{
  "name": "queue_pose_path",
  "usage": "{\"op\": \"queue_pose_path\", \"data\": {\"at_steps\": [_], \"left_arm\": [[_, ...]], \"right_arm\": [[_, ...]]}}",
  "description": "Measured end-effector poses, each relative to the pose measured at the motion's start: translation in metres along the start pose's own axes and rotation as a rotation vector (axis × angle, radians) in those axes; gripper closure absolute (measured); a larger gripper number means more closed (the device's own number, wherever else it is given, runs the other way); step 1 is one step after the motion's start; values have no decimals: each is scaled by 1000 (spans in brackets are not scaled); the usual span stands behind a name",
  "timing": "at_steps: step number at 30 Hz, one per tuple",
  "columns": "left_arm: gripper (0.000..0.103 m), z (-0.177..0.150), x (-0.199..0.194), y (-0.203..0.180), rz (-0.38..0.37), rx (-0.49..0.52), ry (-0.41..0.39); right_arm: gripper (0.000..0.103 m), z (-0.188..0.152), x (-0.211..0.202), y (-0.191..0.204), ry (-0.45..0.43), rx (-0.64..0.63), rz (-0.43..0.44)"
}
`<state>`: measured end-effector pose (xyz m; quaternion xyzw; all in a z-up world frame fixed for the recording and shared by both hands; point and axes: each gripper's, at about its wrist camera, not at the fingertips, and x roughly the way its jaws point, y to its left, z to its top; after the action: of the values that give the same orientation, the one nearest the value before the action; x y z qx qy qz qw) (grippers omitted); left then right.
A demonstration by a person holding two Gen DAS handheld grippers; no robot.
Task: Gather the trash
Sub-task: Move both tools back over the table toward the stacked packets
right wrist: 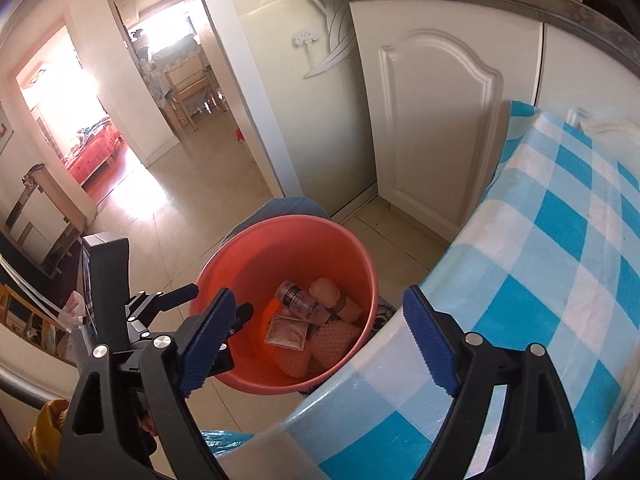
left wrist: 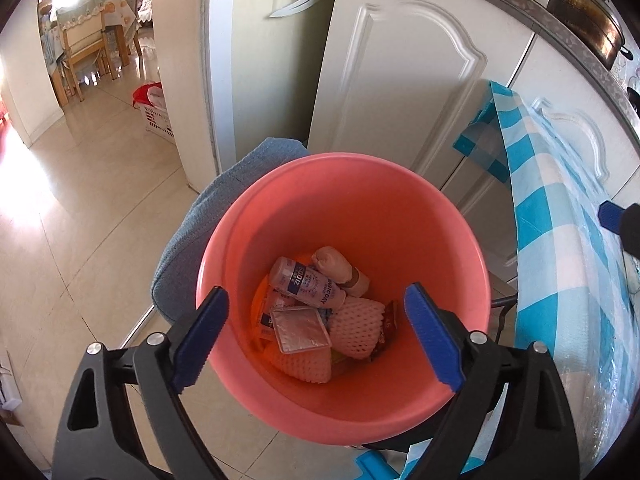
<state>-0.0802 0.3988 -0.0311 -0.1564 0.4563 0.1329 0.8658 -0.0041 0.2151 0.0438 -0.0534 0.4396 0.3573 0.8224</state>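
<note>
The left gripper [left wrist: 316, 336] hangs above the pink bin [left wrist: 400, 216], its jaws spread wide and holding nothing. Down in the bin lie a clear plastic bottle [left wrist: 306, 282], a foil-lidded square tub [left wrist: 300, 330], foam fruit nets [left wrist: 356, 330] and a pinkish roll [left wrist: 338, 266]. The right gripper [right wrist: 316, 338] is likewise wide apart and empty, over the bin's edge beside the blue-checked tablecloth [right wrist: 560, 240]. Behind the bin sit a blue-grey cushion [left wrist: 208, 220] and white cabinet doors [left wrist: 400, 92].

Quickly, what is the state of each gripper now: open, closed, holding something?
Left gripper: open, holding nothing, above the pink bucket.
Right gripper: open, holding nothing, beside the checked tablecloth.
</note>
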Motion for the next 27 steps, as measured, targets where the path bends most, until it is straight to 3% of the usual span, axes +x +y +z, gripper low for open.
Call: {"op": "queue_pose_path", "data": {"at_steps": [27], "left_arm": [[13,8,-43,-56,52,138,-82]], "right_arm": [[13,-30,-80,-41,-126,95,-77]]}}
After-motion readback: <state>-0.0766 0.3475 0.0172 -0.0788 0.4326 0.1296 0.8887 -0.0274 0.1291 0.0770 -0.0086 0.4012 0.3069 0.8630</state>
